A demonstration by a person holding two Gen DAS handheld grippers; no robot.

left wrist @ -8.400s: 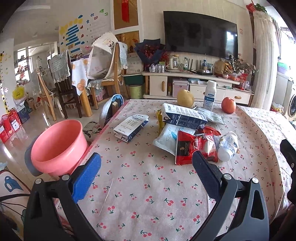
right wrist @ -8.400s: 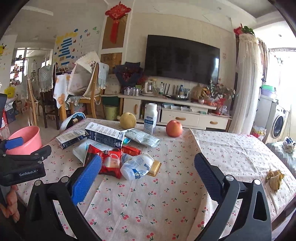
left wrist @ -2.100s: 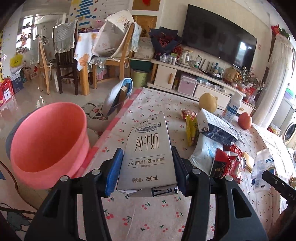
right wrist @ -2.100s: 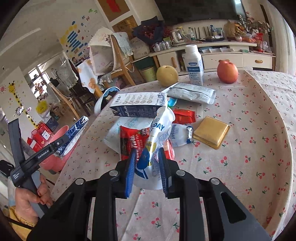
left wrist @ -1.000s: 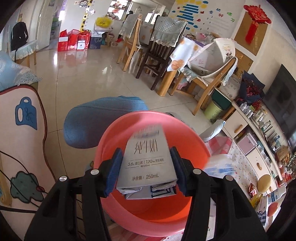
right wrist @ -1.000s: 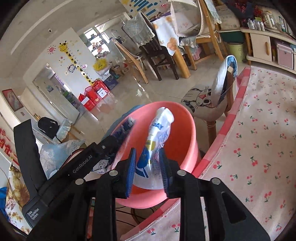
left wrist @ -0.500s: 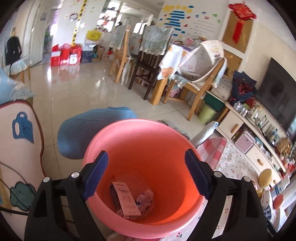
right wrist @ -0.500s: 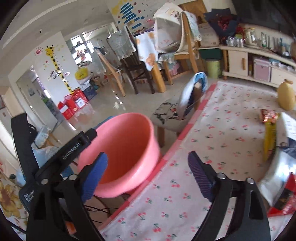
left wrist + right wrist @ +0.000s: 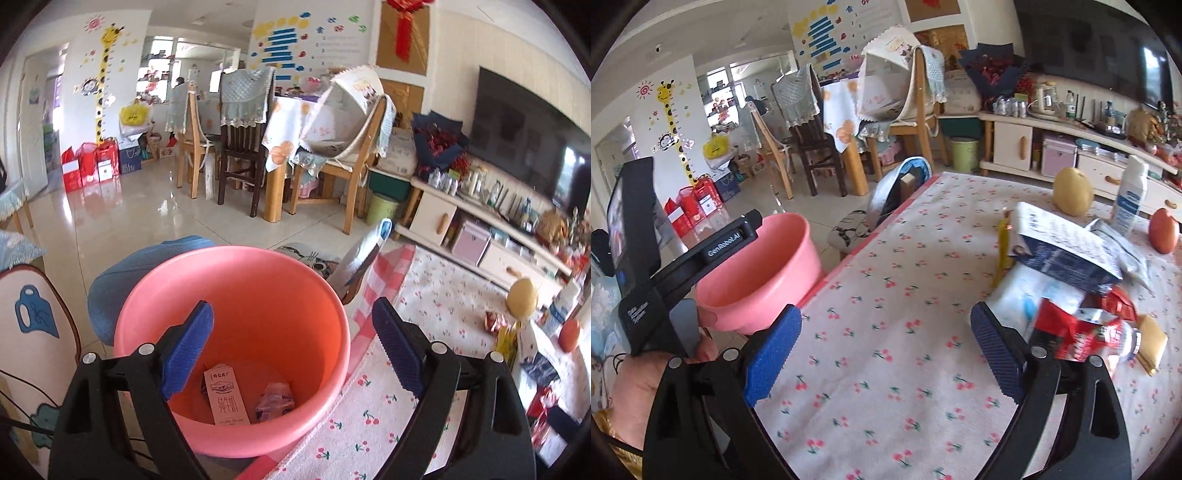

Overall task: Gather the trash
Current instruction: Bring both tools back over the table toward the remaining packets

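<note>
The pink bucket (image 9: 236,291) stands on a blue stool beside the table's left edge. Inside it lie a milk carton (image 9: 226,393) and a crumpled plastic pouch (image 9: 275,400). My left gripper (image 9: 291,347) is open and empty just above the bucket's near rim. My right gripper (image 9: 886,347) is open and empty over the cherry-print tablecloth (image 9: 886,295). The pile of trash lies to its right: a dark blue carton (image 9: 1067,251), a white bag (image 9: 1034,295), a red wrapper (image 9: 1082,332) and a yellow wrapper (image 9: 1003,254). The bucket (image 9: 764,266) shows left, behind the left gripper's body.
A pear (image 9: 1071,192), a white bottle (image 9: 1128,199) and a red apple (image 9: 1162,230) stand at the table's far side. A small gold packet (image 9: 1152,341) lies by the red wrapper. A chair back (image 9: 897,195) leans at the table's left edge. Wooden chairs and a TV cabinet stand beyond.
Both grippers opened over the bucket and dropped the milk carton and the pouch in. The right gripper has since swung back over the table; the left has pulled back slightly.
</note>
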